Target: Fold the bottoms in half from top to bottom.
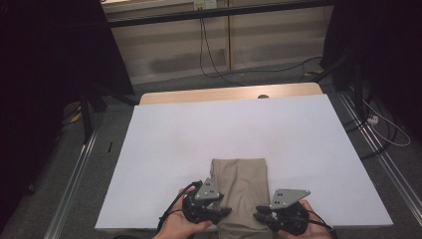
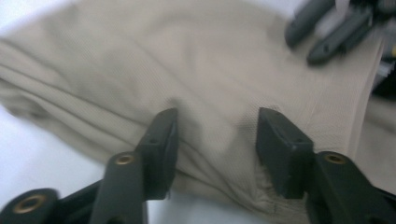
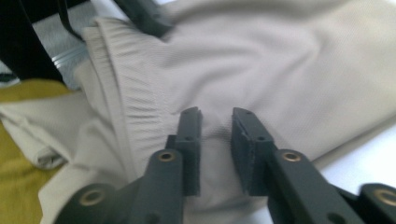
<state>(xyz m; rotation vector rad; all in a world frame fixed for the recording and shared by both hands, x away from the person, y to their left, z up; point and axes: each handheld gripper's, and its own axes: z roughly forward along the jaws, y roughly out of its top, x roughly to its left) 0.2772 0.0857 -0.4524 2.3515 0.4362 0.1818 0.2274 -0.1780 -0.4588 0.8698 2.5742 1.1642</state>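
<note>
Wide white table [image 1: 239, 134] across the middle of the high view, a strip of bare wood along its far edge, grey floor and metal rails on both sides, dark curtains left and right, cables trailing down the pale back wall. Nothing on the table between the cloth and the far edge; nothing blocking either claw.

Folded beige garment [image 1: 241, 184] at the near middle of the table, long side running away from the person, near end hanging over the table edge. Ribbed waistband visible in the right gripper view, with a patch of yellow fabric [image 3: 18, 154] lower left, beyond the garment's edge.

Left claw [image 1: 226, 211] at the garment's left near corner, held in a hand [image 1: 174, 224] entering from below. In the left gripper view [image 2: 217, 135], 2 black jaws well apart, about half open, tips resting on or just above the beige cloth [image 2: 196, 60], a low ridge of fabric between them, no pinch visible. Blurred picture.

Right claw [image 1: 259, 215] at the garment's right near corner, pointing toward the left claw, both near each other over the cloth. In the right gripper view [image 3: 217, 121], jaws close together with a narrow gap, tips down on the garment [image 3: 280, 60] just beside the waistband; cannot tell whether cloth is caught between the pads.
</note>
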